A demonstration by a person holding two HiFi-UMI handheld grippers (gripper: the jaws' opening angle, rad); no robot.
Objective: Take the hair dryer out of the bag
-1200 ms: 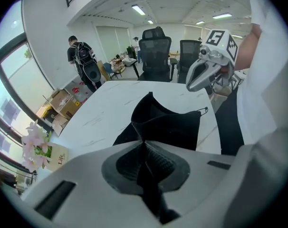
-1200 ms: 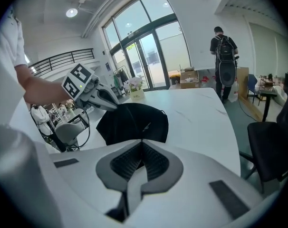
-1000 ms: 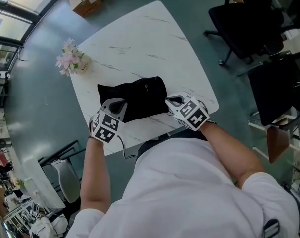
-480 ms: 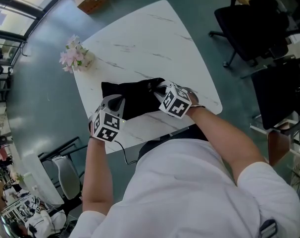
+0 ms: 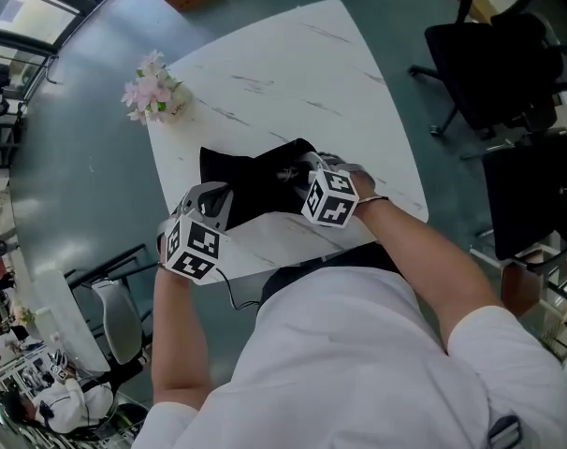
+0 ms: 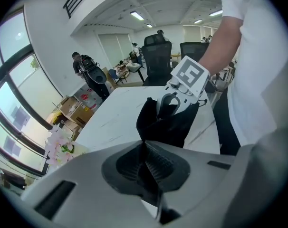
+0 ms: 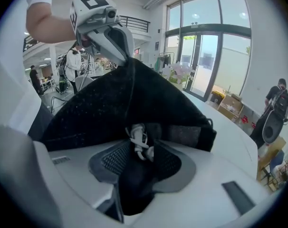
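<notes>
Now you are lifting the black bag [image 5: 255, 183] by its left corner. Your left gripper [image 5: 224, 195] is pinching the fabric there, with its jaws together on it. Your right gripper [image 5: 298, 172] is sitting at the bag's right end. Its jaws have just been opening and are standing apart, with black fabric and a white cord [image 7: 140, 141] lying loose between them. The bag is rising like a tent, its lower edge resting on the white bench [image 5: 293, 73]. The hair dryer itself is not showing. Pink flowers [image 5: 152, 92] are standing at the bench's far left corner.
</notes>
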